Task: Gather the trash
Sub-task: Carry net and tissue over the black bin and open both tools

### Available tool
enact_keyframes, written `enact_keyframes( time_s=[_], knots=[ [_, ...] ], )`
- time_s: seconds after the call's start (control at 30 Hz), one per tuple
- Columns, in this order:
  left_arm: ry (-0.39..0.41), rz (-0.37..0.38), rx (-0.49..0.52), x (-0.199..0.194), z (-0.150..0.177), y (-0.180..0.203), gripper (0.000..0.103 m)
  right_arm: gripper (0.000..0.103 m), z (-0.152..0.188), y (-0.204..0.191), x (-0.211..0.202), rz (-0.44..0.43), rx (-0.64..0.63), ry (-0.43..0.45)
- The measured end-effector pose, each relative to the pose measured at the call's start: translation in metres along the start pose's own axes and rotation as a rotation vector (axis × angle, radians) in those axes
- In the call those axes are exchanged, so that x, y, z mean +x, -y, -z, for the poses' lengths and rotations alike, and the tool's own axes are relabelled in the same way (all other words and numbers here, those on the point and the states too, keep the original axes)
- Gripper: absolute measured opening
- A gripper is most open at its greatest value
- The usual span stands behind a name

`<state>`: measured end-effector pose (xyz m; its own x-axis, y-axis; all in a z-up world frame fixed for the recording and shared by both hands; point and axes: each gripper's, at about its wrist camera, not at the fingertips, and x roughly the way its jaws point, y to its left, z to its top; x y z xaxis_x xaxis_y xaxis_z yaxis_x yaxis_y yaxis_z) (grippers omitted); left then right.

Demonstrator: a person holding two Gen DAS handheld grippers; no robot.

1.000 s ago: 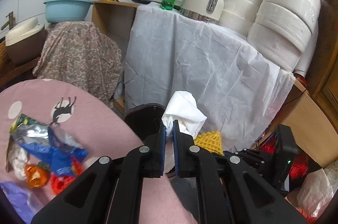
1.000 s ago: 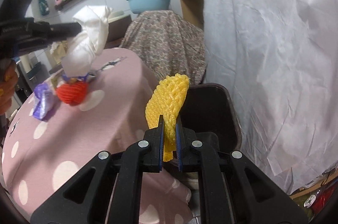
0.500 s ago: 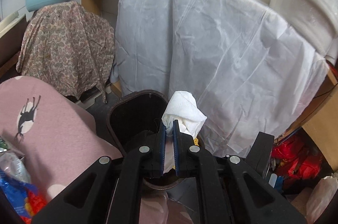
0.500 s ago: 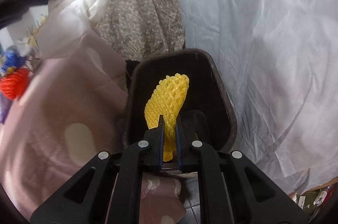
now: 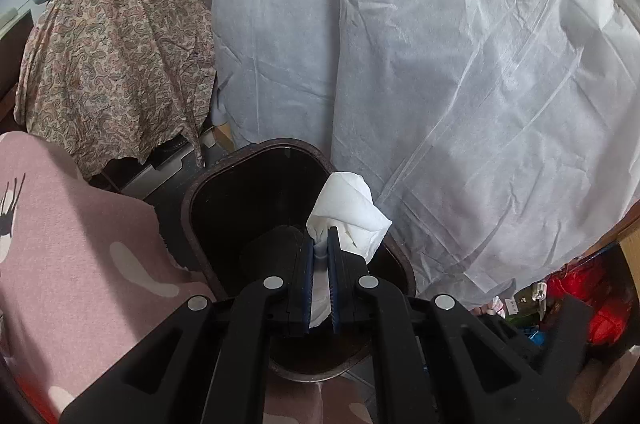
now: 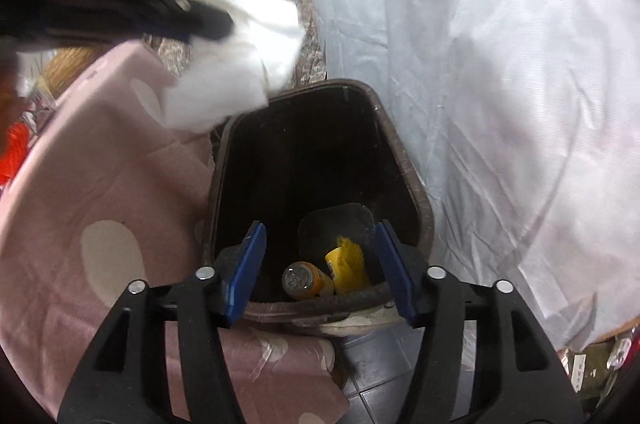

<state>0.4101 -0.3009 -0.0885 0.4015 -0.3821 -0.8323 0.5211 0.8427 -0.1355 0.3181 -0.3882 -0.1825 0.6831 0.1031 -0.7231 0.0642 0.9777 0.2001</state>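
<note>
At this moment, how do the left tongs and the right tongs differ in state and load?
The left tongs are shut on the white tissue, whereas the right tongs are open and hold nothing. The tissue is above the bin, while the yellow foam net lies at the bottom beside a can, below the right tongs. Both tongs are over the bin's opening.

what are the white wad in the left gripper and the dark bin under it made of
White wad: looks like soft matte tissue or paper towel; it crumples into loose folds and pinches thin inside the left gripper.

Dark bin: probably moulded plastic, dark brown with a dull, scuffed rim and smooth rounded corners; the look alone cannot settle it.
</note>
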Motion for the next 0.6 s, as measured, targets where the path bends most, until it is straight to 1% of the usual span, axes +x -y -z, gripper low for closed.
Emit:
enact_keyframes(
  time_s=[0.03, 0.23, 0.37, 0.4, 0.47, 0.5, 0.53, 0.6],
  knots=[
    [-0.004, -0.001, 0.001, 0.003, 0.000, 0.001, 0.008, 0.070, 0.001, 0.001, -0.005, 0.004, 0.005, 0.010],
    [-0.048, -0.044, 0.015, 0.028, -0.003, 0.010, 0.008, 0.076, 0.014, 0.007, -0.034, 0.023, 0.049, 0.044],
    [-0.087, -0.055, 0.010, 0.043, -0.005, 0.011, 0.008, 0.076, 0.026, 0.010, -0.051, 0.033, 0.075, 0.049],
    [-0.096, -0.055, 0.003, 0.046, -0.006, 0.011, 0.010, 0.076, 0.027, 0.011, -0.054, 0.034, 0.081, 0.050],
    [-0.109, -0.047, -0.012, 0.049, -0.006, 0.010, 0.019, 0.077, 0.031, 0.013, -0.059, 0.037, 0.092, 0.053],
    [-0.106, -0.042, -0.017, 0.048, -0.006, 0.009, 0.036, 0.077, 0.032, 0.014, -0.061, 0.046, 0.093, 0.055],
    [-0.092, -0.043, -0.015, 0.046, -0.006, 0.010, 0.057, 0.078, 0.032, 0.016, -0.062, 0.053, 0.092, 0.055],
    [-0.041, -0.053, -0.005, 0.035, -0.005, 0.012, 0.074, 0.078, 0.034, 0.018, -0.065, 0.058, 0.096, 0.056]
  ],
)
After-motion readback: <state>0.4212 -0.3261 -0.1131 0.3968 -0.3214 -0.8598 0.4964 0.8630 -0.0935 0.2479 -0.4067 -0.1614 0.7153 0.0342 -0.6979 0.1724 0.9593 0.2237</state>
